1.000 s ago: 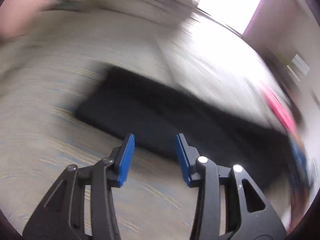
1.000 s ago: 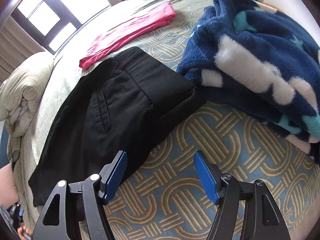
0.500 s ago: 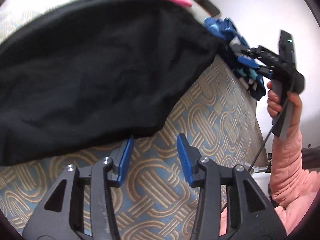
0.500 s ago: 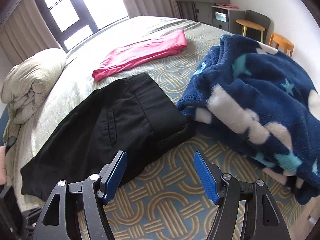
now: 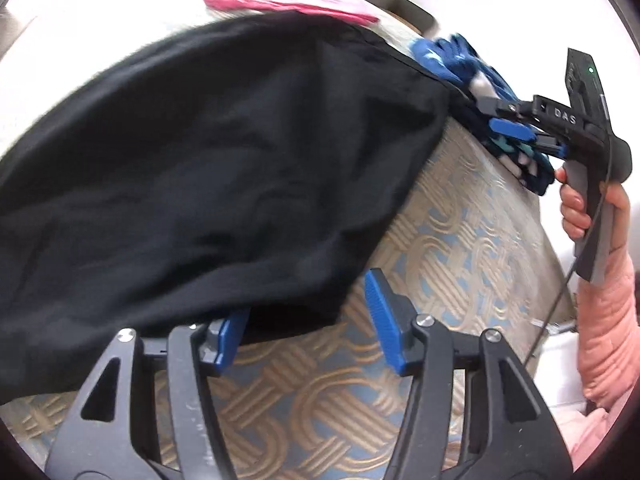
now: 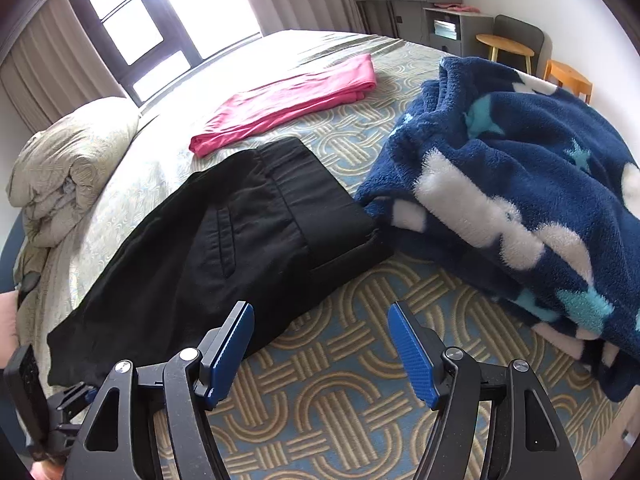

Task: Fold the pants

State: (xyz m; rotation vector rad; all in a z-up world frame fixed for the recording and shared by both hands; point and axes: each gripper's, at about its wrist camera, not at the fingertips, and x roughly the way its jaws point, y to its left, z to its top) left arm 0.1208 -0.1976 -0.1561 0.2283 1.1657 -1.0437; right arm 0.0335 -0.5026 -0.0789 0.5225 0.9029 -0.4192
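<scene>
The black pants (image 6: pixel 224 240) lie flat on the patterned bedspread, waistband towards the blue blanket, legs running left towards the bed's edge. In the left wrist view the pants (image 5: pixel 208 160) fill the upper left. My left gripper (image 5: pixel 308 320) is open at the pants' near hem, its left finger under the cloth edge, its right finger on bare bedspread. It also shows at the lower left of the right wrist view (image 6: pixel 60 412). My right gripper (image 6: pixel 320 348) is open and empty above the bedspread, just in front of the pants' side edge; the left wrist view shows it (image 5: pixel 516 128) near the waistband.
A fluffy blue blanket (image 6: pixel 520 200) with white and teal shapes is heaped right of the pants. Folded pink trousers (image 6: pixel 288 100) lie behind them. A rolled beige duvet (image 6: pixel 64 168) sits at the left. Cabinet, chair and stool stand beyond the bed.
My left gripper has swung in to the pants' hem and opened wider, with the cloth edge now over its left finger. The right gripper has drawn back and risen a little.
</scene>
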